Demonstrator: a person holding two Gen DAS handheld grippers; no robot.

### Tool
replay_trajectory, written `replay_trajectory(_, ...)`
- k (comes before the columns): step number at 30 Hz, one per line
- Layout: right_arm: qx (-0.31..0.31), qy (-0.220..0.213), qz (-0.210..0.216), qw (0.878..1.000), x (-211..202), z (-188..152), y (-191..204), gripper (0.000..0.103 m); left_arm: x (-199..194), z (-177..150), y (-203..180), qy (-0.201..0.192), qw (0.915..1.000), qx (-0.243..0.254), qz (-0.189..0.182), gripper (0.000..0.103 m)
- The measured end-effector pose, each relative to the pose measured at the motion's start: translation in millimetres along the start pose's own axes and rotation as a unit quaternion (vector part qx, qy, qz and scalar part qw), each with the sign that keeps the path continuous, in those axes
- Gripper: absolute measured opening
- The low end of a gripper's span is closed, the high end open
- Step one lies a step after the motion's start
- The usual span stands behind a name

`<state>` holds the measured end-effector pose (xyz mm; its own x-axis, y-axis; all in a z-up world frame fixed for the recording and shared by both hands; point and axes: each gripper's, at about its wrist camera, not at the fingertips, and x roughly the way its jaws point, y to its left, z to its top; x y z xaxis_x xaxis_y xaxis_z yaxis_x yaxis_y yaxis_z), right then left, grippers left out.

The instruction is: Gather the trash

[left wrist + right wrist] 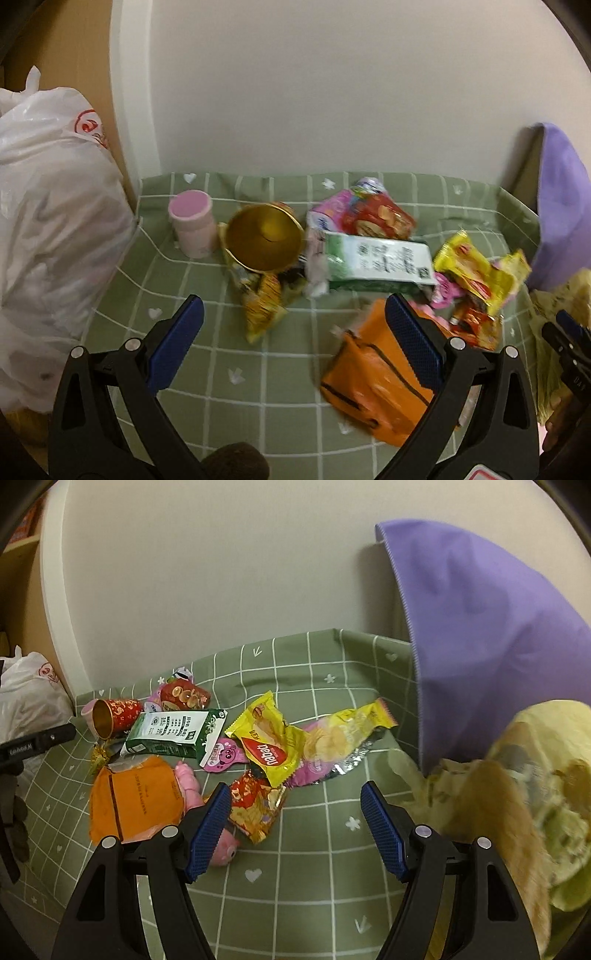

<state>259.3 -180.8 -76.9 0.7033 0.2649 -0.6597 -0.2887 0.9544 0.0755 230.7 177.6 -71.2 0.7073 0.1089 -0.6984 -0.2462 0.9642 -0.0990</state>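
Nearest the left wrist camera, the left tool (293, 325) hangs with its two blue-padded fingers spread wide and nothing between them; its right finger (412, 341) overlaps an orange packet (373, 380) in the view, though whether it touches cannot be told. Beneath lies a surface draped in a green checked cloth (207, 354). Toward the back wall the trash sits in a loose heap, apparently strewn for picking up: a gold-lined paper cup (264, 236) tipped on its side with its mouth toward the camera, a green and white carton (376, 264) lying flat, a red snack bag (380, 218) behind it, and a yellow wrapper (476, 273) to the right. A pink tub (194, 229) stands upright just left of the cup. A white plastic bag (51, 221) bulges at the left edge of the surface, probably where the trash is meant to go.

From the right wrist camera, the right tool (295, 825) is likewise spread wide and empty, poised above the cloth; its left finger (208, 830) overlaps a pink plush toy (186, 775) beside a red and gold wrapper (255, 808). A purple cloth (487, 642) leans against the wall on the right, and a blurred yellowish bag (546, 775) fills the right foreground
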Motion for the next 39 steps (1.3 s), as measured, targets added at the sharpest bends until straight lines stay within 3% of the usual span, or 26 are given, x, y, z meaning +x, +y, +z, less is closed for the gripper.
replay_trajectory(5,-0.004,0.009,0.017,1.000,16,1,5,0.069,18,30,9,-0.026,0.9992,0.030,0.007,0.094)
replay_trajectory(12,-0.006,0.022,0.012,1.000,22,1,8,0.069,75,64,16,0.014,0.9973,0.068,-0.023,0.092)
replay_trajectory(15,0.004,0.020,-0.003,1.000,13,6,5,0.069,96,63,24,0.046,0.9965,0.058,-0.039,0.085)
replay_trajectory(19,-0.013,0.018,-0.019,1.000,9,9,3,0.069,112,58,33,0.061,0.9962,0.023,-0.059,0.071)
replay_trajectory(22,-0.009,0.025,-0.026,0.999,11,10,2,0.069,115,58,34,0.059,0.9959,0.013,-0.068,0.068)
replay_trajectory(28,-0.002,0.033,0.017,0.999,27,24,15,0.069,86,54,39,0.046,0.9960,-0.002,-0.077,0.059)
replay_trajectory(34,-0.045,0.044,0.059,0.996,59,46,55,0.069,34,41,48,0.026,0.9955,-0.040,-0.082,0.058)
replay_trajectory(39,-0.051,0.077,0.093,0.991,104,61,87,0.067,5,27,42,0.011,0.9951,-0.025,-0.095,0.058)
